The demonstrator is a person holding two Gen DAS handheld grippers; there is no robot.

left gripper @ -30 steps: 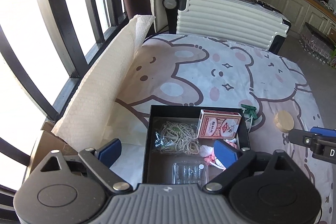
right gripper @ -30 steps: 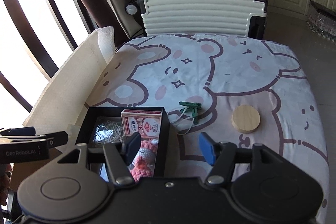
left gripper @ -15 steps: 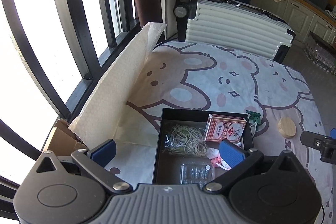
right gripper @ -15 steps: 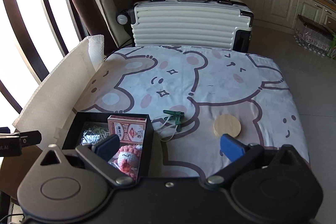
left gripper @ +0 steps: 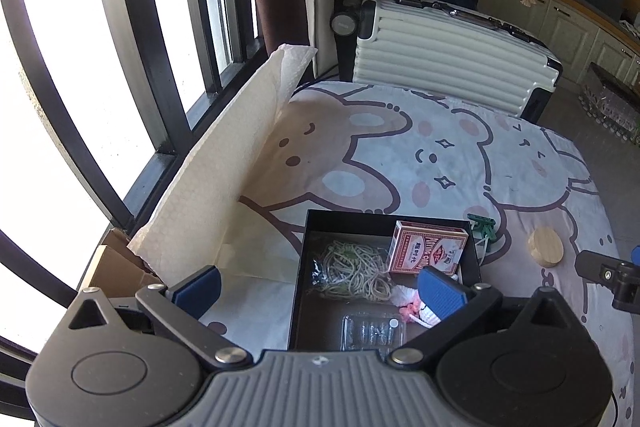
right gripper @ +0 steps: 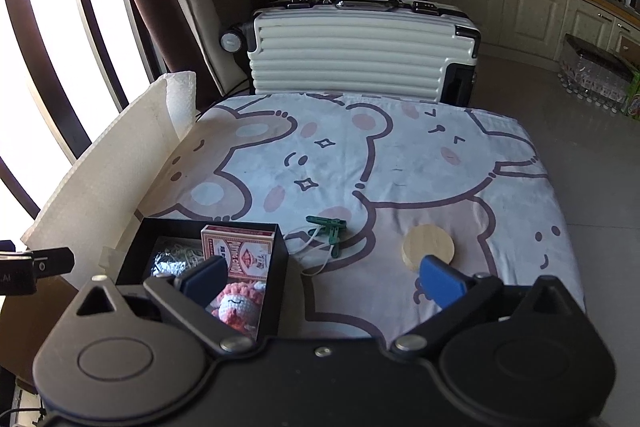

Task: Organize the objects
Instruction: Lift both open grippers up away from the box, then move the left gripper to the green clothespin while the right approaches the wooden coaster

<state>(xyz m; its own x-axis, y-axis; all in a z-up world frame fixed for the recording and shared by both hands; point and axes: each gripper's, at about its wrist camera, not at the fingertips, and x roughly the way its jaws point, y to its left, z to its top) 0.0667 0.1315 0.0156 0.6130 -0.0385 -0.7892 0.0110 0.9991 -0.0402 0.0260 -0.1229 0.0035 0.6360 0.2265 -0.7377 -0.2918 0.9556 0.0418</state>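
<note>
Clothespin [right gripper: 327, 229] lies beside box [right gripper: 280, 267], perhaps touching.

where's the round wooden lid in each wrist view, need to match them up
Left wrist view: the round wooden lid lies at the right edge on the cartoon bedsheet, right of the black box.
Right wrist view: the lid lies right of centre, just above the right gripper's blue right pad.
Shared landmark: the green clothespin, between box and lid in both.
</note>
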